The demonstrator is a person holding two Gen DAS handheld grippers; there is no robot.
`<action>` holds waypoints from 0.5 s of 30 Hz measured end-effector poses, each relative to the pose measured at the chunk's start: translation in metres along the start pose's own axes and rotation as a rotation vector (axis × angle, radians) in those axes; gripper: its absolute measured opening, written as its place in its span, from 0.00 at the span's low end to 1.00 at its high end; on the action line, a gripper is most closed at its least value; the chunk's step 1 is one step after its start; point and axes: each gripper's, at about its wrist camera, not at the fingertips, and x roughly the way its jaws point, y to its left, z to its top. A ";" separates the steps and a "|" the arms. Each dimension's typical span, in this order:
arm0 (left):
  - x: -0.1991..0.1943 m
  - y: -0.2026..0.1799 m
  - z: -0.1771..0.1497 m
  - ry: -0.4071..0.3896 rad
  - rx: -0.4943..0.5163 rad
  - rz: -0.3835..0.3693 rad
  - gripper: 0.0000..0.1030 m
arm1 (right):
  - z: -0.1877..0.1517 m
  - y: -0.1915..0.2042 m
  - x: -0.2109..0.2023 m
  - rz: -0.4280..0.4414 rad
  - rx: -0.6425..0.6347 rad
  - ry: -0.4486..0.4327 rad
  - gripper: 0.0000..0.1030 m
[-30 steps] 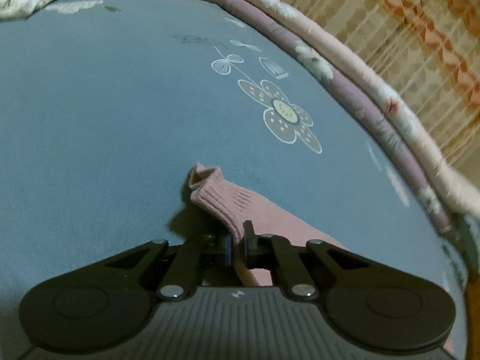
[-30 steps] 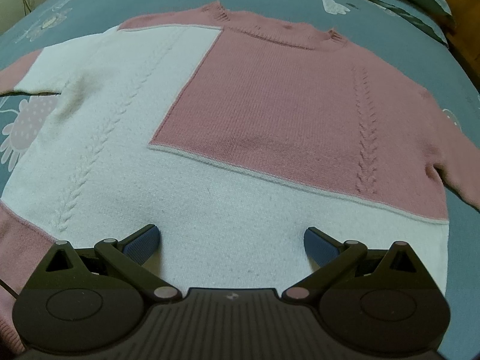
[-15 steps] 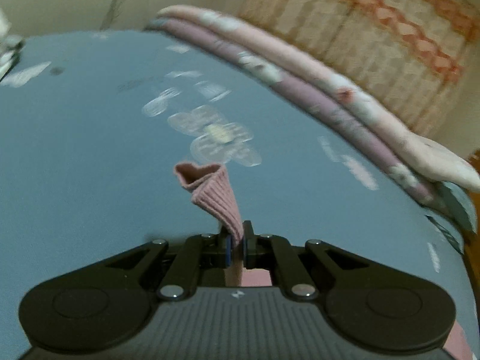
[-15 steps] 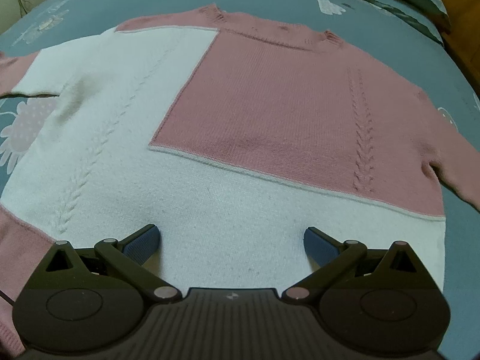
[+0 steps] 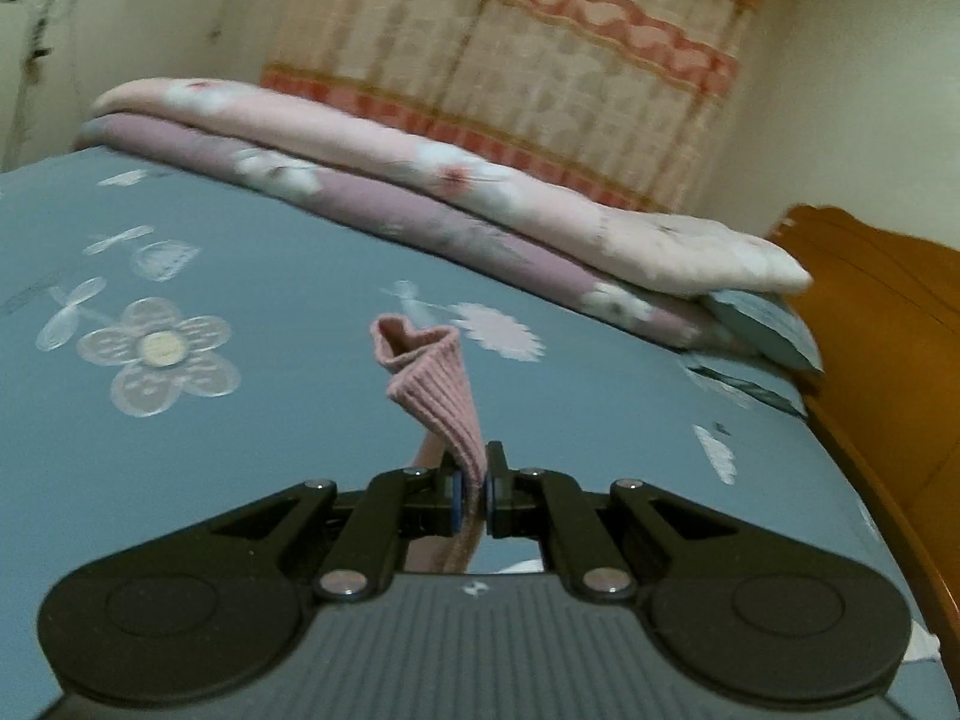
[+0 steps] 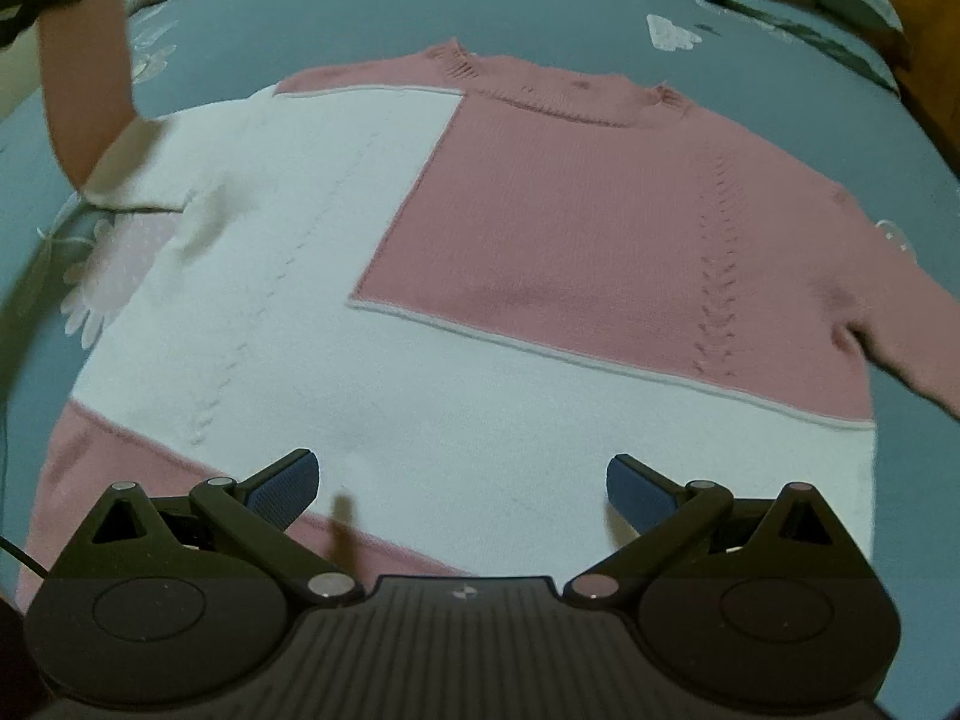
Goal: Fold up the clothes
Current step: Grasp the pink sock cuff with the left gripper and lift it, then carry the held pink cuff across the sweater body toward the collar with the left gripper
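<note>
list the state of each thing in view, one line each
sweater: spread flat, front up, on the bed
sleeve: lifted off the bed, cuff pinched in the left claw
other sleeve: lying flat on the bed
left claw: shut on the sleeve
right claw: open, empty, above the sweater's hem
quilt: folded, stacked along the bed's far edge

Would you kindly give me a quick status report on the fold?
Left gripper shut on sleeve cuff, lifted. Right gripper open above sweater. Nothing in the way.
</note>
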 end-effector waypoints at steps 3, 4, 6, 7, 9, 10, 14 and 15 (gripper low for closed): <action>0.007 -0.027 0.001 0.001 0.030 -0.046 0.04 | -0.003 -0.006 -0.004 0.004 -0.008 0.001 1.00; 0.009 -0.037 0.001 0.003 0.041 -0.061 0.04 | -0.005 -0.008 -0.006 0.007 -0.007 0.001 1.00; 0.013 -0.054 0.002 0.006 0.061 -0.084 0.04 | -0.008 -0.014 -0.007 0.018 0.001 -0.001 1.00; 0.015 -0.063 0.002 0.007 0.071 -0.091 0.04 | -0.011 -0.017 -0.009 0.026 0.006 -0.002 1.00; 0.017 -0.081 0.003 0.009 0.084 -0.111 0.04 | -0.015 -0.024 -0.011 0.041 0.015 -0.006 1.00; 0.018 -0.090 0.003 0.009 0.090 -0.126 0.04 | -0.017 -0.028 -0.012 0.049 0.018 -0.008 1.00; 0.025 -0.124 0.002 0.017 0.111 -0.168 0.04 | -0.022 -0.038 -0.013 0.068 0.021 -0.010 1.00; 0.027 -0.131 0.001 0.022 0.115 -0.180 0.04 | -0.024 -0.041 -0.013 0.070 0.015 -0.009 1.00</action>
